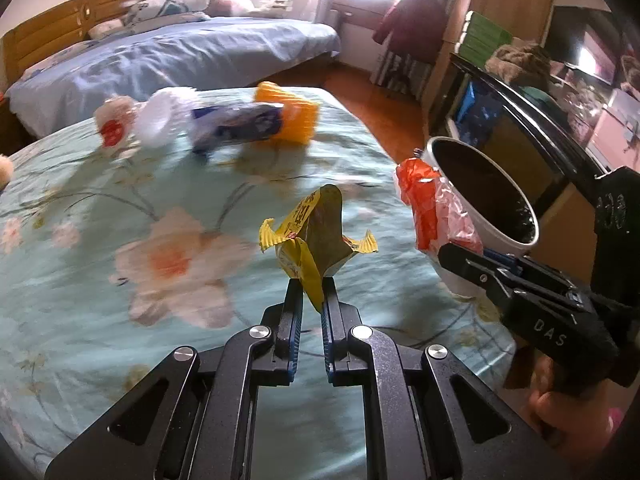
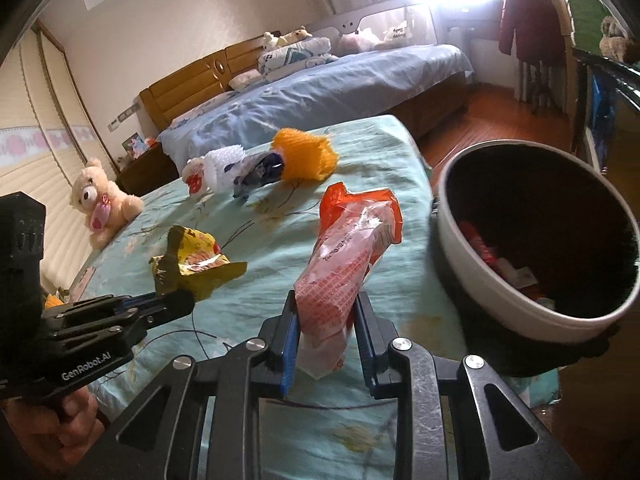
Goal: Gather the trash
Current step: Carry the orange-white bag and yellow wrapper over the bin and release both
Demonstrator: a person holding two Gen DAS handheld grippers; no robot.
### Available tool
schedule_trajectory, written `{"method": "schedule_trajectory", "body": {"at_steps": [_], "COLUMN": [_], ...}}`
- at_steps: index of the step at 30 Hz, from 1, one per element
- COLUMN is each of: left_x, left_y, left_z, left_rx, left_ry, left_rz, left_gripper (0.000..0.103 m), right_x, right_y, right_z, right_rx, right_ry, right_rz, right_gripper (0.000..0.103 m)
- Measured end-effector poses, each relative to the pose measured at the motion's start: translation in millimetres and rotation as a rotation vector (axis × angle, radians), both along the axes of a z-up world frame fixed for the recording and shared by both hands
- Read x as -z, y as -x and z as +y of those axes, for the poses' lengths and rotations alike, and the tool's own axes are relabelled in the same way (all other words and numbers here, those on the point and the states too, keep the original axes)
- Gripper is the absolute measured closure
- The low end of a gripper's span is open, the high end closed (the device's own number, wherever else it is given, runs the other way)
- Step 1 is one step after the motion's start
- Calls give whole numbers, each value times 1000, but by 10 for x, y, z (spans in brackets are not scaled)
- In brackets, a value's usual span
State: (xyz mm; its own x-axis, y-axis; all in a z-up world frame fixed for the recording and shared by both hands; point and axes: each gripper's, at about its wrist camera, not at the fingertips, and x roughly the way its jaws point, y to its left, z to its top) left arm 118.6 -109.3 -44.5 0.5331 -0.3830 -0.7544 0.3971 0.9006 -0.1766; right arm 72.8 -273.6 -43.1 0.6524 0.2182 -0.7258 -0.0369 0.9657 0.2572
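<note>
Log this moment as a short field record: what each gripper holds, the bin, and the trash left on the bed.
left gripper: shut on yellow wrapper
right gripper: shut on orange-and-clear wrapper
trash bin: white rim, dark inside, at the bed's right edge, some trash already in it
left on bedspread: blue wrapper, white foam net, orange foam net
bystander: teddy bear

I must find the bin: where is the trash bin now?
In the right wrist view the trash bin stands at the right, beside the bed's edge, near the orange wrapper in the right gripper.
</note>
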Motion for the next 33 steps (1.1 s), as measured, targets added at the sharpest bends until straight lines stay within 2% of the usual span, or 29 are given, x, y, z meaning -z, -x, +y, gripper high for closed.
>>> {"method": "schedule_trajectory", "body": {"at_steps": [13, 33], "left_x": [-134, -244], "left_y": [47, -79], "left_z": [-581, -1256], "left_rx": [117, 224], "left_ry": [-7, -37], "left_rz": [-27, -47], "left_gripper": [95, 95], "right_x": [-219, -218], "right_y": [223, 329], "right_z": [-433, -1168], "right_rx": [83, 232], "right_ry": [-4, 12], "right_rz": [-46, -28], "right_gripper": [77, 77]}}
